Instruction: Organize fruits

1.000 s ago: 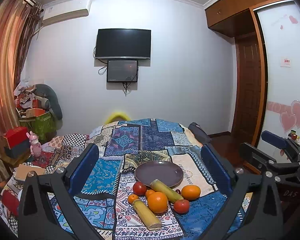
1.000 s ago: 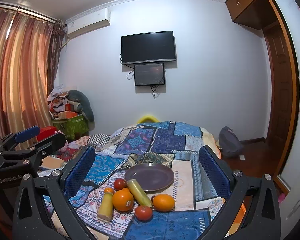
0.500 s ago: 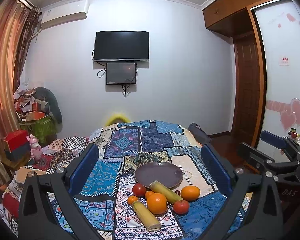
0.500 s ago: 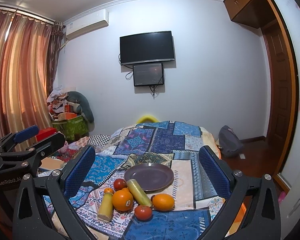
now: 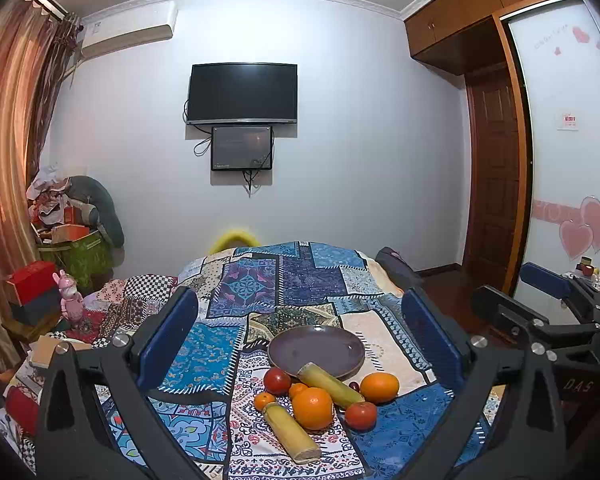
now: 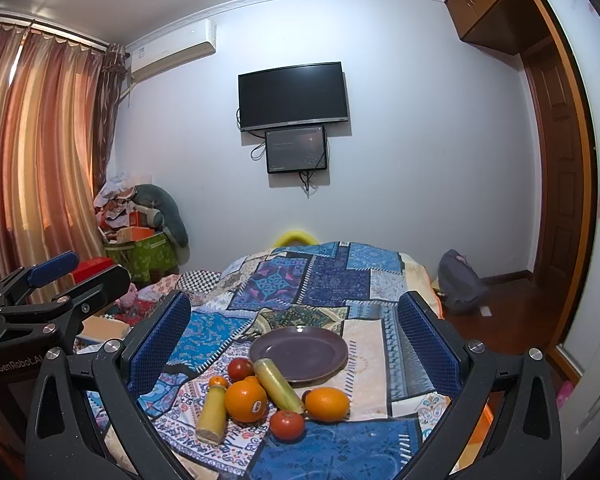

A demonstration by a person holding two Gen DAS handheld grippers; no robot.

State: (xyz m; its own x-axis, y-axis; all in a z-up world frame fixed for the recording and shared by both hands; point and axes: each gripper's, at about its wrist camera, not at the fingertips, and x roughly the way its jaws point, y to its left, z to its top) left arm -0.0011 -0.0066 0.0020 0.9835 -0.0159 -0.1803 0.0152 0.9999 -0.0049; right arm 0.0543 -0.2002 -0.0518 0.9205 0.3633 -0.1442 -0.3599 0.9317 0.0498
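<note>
- Both grippers, left gripper (image 5: 300, 344) and right gripper (image 6: 296, 344), hover with fingers spread wide, holding nothing.
- Loose fruit (image 5: 313, 407) lies on the bed, just in front of an empty purple plate (image 5: 316, 350).
- The fruit sits ahead and below both grippers, about equally near each.

Wall-mounted television (image 5: 243, 93) above patchwork bedspread (image 5: 300, 276), curtains (image 6: 32, 152) left.

Fruits (image 5: 313, 407) clustered beside bare purple plate (image 5: 320, 346)
</note>
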